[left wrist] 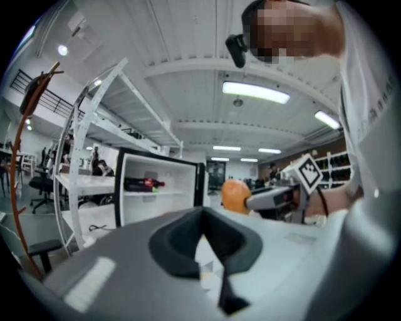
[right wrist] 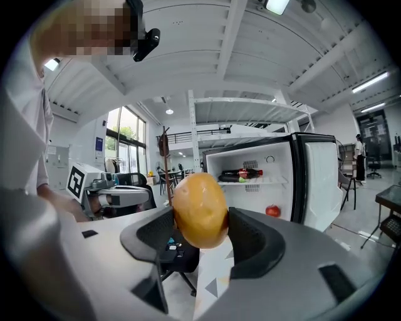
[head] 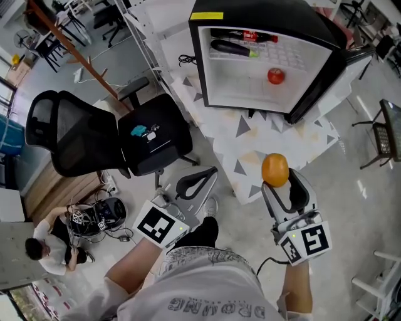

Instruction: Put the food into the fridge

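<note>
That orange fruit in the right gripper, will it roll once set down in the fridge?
Probably: the orange fruit looks round and smooth, so it may roll on the fridge floor. It seems firm, keeping its shape between the jaws of the right gripper.

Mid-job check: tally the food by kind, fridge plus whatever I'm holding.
Bottle: 1, in the fridge
Dark long vegetable: 1, in the fridge
Red round fruit: 1, in the fridge
Orange fruit: 1, in the right gripper
Total: 4

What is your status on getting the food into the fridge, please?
Right claw shut on round orange fruit. Left claw shut, empty. Black mini fridge open ahead, nothing in the way.
</note>
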`<act>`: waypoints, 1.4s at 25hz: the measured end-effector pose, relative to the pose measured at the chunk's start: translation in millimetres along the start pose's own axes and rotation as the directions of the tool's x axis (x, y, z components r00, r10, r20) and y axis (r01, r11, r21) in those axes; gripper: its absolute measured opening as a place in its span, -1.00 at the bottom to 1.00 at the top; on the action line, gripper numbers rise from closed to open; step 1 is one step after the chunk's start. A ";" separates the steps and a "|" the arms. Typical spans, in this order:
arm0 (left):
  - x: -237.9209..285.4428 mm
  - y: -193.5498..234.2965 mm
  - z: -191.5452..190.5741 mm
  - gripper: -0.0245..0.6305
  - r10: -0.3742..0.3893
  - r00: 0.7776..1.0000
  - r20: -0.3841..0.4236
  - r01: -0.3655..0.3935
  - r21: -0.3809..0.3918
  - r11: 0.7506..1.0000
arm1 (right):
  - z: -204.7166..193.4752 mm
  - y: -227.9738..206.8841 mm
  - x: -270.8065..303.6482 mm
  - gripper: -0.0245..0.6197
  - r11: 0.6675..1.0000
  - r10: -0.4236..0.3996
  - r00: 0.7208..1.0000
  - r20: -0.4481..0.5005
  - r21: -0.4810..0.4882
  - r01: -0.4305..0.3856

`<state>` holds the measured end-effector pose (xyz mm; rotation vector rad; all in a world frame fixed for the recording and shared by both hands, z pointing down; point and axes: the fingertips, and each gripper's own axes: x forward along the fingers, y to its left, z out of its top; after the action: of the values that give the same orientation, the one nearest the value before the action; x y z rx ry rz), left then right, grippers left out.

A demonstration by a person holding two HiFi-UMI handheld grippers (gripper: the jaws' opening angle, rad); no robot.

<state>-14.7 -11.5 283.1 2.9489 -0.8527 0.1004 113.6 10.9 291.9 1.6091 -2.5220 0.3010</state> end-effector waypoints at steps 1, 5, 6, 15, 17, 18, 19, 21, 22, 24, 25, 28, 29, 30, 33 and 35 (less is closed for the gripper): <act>4.1 7.6 1.0 -0.90 -0.001 1.000 0.000 0.001 0.001 1.000 | 0.9 -2.6 7.6 -0.08 1.000 -0.006 1.000 -0.005 0.001 0.006; 18.1 37.3 2.7 -0.90 -0.018 1.000 -0.002 0.018 0.000 1.000 | 4.8 -12.5 36.9 -0.08 1.000 -0.028 0.999 -0.021 0.004 0.028; 21.1 44.3 2.6 -0.90 -0.021 1.000 -0.003 0.021 -0.001 1.000 | 5.8 -14.6 44.1 -0.08 0.999 -0.033 0.999 -0.025 0.004 0.033; 44.4 97.2 -2.3 -0.90 -0.041 0.999 -0.016 0.041 0.007 0.999 | 9.3 -34.7 100.9 -0.08 0.998 -0.061 0.996 -0.062 -0.014 0.060; 48.7 107.5 -5.8 -0.90 -0.037 0.999 -0.021 0.037 0.016 0.999 | 8.4 -40.4 112.9 -0.08 0.998 -0.062 0.996 -0.071 -0.018 0.061; 50.6 112.7 -8.5 -0.90 -0.033 0.999 -0.024 0.033 0.018 0.999 | 8.1 -43.0 118.7 -0.08 0.998 -0.063 0.995 -0.075 -0.021 0.061; 52.6 117.8 -11.6 -0.90 -0.028 0.999 -0.027 0.029 0.019 0.999 | 7.8 -45.2 124.3 -0.08 0.998 -0.062 0.995 -0.078 -0.024 0.061; 56.3 126.9 -16.7 -0.90 -0.020 0.999 -0.030 0.021 0.021 1.000 | 6.9 -49.8 135.0 -0.08 0.998 -0.061 0.995 -0.081 -0.030 0.059; 58.1 130.9 -18.4 -0.90 -0.016 0.999 -0.032 0.017 0.023 1.000 | 6.4 -52.8 140.6 -0.08 0.998 -0.060 0.995 -0.081 -0.033 0.057; 62.0 137.9 -20.9 -0.90 -0.009 0.999 -0.034 0.010 0.027 1.000 | 5.9 -59.2 152.4 -0.08 0.998 -0.058 0.995 -0.083 -0.041 0.055; 64.1 141.0 -22.4 -0.90 -0.006 0.999 -0.035 0.007 0.028 1.000 | 5.6 -62.6 158.4 -0.08 0.998 -0.058 0.995 -0.084 -0.044 0.054; 70.5 148.5 -29.8 -0.90 0.006 0.999 -0.043 -0.005 0.032 0.999 | 1.8 -75.5 175.4 -0.08 0.997 -0.056 0.994 -0.092 -0.058 0.051; 72.8 150.4 -33.8 -0.90 0.011 0.999 -0.047 -0.009 0.035 0.999 | -0.8 -80.7 180.8 -0.08 0.997 -0.055 0.994 -0.097 -0.063 0.049; 75.2 152.0 -38.5 -0.90 0.016 0.999 -0.051 -0.014 0.036 0.999 | -4.0 -86.3 186.2 -0.08 0.996 -0.055 0.993 -0.103 -0.069 0.048; 82.3 156.0 -53.0 -0.90 0.036 0.998 -0.059 -0.035 0.019 0.999 | -14.2 -103.6 203.3 -0.08 0.995 -0.052 0.991 -0.120 -0.088 0.042; 86.7 158.2 -59.8 -0.90 0.054 0.997 -0.062 -0.053 0.010 0.999 | -20.6 -114.8 216.0 -0.08 0.994 -0.047 0.990 -0.134 -0.102 0.033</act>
<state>-28.8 -185.9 357.6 2.9137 -0.9250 0.1982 127.0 -221.5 370.2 1.5443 -2.3619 0.2661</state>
